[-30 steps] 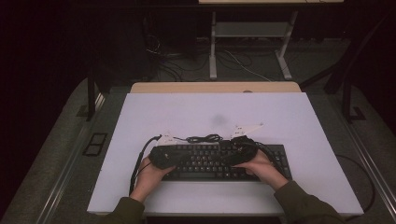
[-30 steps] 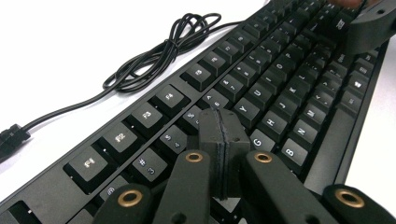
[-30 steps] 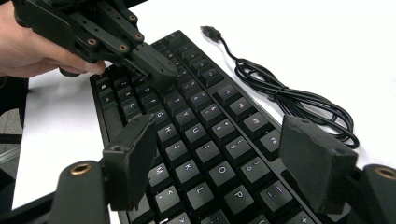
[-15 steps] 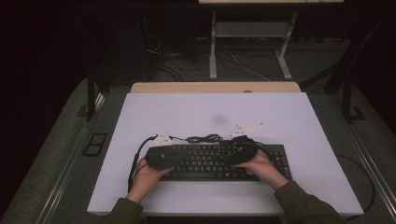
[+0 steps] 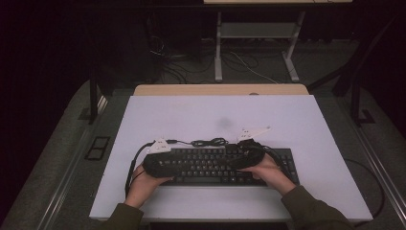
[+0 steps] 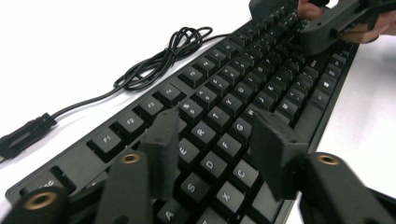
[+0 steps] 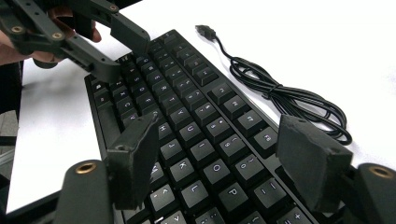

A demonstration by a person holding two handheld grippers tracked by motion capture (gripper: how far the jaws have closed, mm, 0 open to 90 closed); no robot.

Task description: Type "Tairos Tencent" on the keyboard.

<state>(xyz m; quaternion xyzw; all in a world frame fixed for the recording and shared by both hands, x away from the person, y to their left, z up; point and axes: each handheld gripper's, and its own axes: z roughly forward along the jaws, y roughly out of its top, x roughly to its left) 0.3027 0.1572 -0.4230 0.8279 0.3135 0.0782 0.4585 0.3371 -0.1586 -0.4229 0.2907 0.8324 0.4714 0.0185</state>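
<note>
- My left hand-held gripper hovers over the left end of the black keyboard — its jaws have just been opening, and now stand about half apart with nothing gripped between them.
- Under and just beyond those jaws lie the letter keys; the pads do not press on the keyboard.
- My right hand-held gripper hangs over the keyboard's right half, jaws spread wide and holding nothing — the keys show plainly in the gap between them.
- The keyboard lies flat on the white desk, directly below both grippers, near the edge closest to me.
- Its black cable is bundled in a loose coil on the desk just past the keyboard's far edge, between my two grippers, and its USB plug lies on the desk beyond the coil.
</note>
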